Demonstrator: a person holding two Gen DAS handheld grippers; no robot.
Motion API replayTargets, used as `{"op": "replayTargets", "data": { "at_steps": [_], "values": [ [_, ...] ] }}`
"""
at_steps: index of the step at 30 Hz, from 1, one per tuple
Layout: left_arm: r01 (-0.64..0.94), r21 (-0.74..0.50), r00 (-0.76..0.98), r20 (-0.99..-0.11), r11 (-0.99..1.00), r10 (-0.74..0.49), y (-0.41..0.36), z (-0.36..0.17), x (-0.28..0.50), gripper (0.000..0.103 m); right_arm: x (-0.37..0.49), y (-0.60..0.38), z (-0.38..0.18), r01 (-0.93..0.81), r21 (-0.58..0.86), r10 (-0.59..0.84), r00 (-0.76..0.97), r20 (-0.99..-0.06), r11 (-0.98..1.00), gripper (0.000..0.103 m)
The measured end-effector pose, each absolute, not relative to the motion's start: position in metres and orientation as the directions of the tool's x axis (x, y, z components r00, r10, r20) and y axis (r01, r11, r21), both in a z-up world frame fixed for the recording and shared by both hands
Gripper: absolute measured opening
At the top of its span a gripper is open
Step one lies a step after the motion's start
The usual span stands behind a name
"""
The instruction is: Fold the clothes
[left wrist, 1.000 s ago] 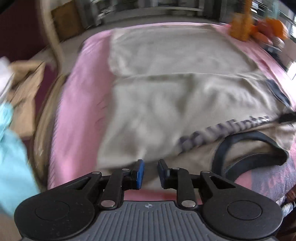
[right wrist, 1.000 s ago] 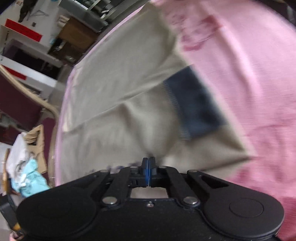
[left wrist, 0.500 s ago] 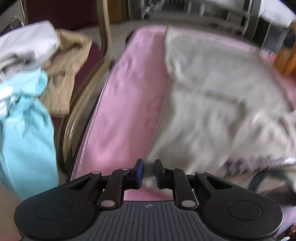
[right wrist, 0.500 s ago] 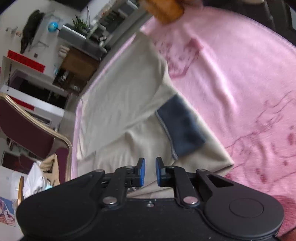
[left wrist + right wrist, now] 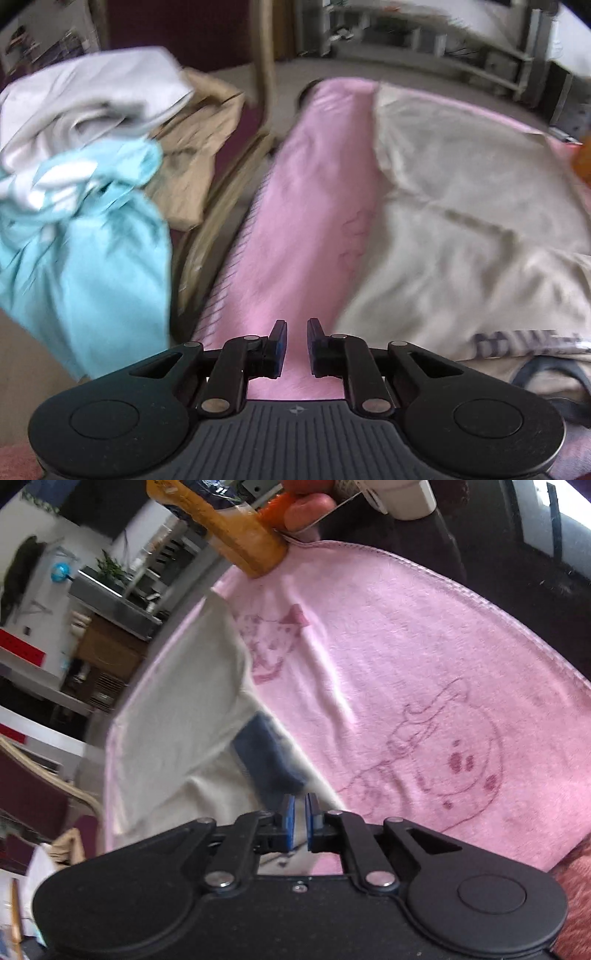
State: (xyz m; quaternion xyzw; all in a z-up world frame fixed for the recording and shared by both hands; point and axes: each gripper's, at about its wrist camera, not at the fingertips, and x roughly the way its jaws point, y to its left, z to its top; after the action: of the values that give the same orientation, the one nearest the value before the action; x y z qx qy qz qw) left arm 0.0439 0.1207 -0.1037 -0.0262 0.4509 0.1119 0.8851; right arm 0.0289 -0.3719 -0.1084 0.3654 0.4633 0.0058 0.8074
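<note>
We hold our left gripper (image 5: 294,334) over the bare pink blanket (image 5: 295,229), its jaws apart with nothing between them. The beige shirt (image 5: 461,229) lies spread flat on the blanket just to its right. Our right gripper (image 5: 300,812) hovers over the shirt's edge near the dark blue cuff (image 5: 267,753), jaws a narrow gap apart and empty. A heap of clothes (image 5: 81,166) sits on the chair (image 5: 264,74) to the left.
</note>
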Motion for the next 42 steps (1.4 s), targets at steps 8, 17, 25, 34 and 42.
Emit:
{"op": "replayTargets", "data": {
  "at_steps": [8,17,25,34,42],
  "values": [
    [0.079,0.061,0.601,-0.8,0.995,0.002,0.056,-0.114,0.04,0.014,0.047,-0.31,-0.103,0.131,0.568,0.446,0.487,-0.751,0.813,0.009],
    [0.347,0.13,0.505,-0.86,0.929,-0.068,0.016,-0.135,0.021,0.013,0.035,-0.279,-0.11,0.031,0.376,0.341,0.357,-0.87,0.926,0.004],
    [0.198,-0.007,0.576,-0.809,0.98,-0.122,0.049,-0.112,0.012,0.019,0.001,-0.3,-0.097,0.044,0.495,0.431,0.431,-0.793,0.868,0.012],
    [0.346,0.104,0.536,-0.838,0.932,-0.105,0.002,-0.137,0.018,0.019,0.023,-0.247,-0.105,-0.073,0.474,0.462,0.389,-0.797,0.878,0.017],
    [0.328,0.065,0.539,-0.832,0.942,-0.13,0.013,-0.127,0.011,0.023,0.007,-0.243,-0.099,-0.138,0.414,0.434,0.378,-0.818,0.9,0.023]
  ]
}}
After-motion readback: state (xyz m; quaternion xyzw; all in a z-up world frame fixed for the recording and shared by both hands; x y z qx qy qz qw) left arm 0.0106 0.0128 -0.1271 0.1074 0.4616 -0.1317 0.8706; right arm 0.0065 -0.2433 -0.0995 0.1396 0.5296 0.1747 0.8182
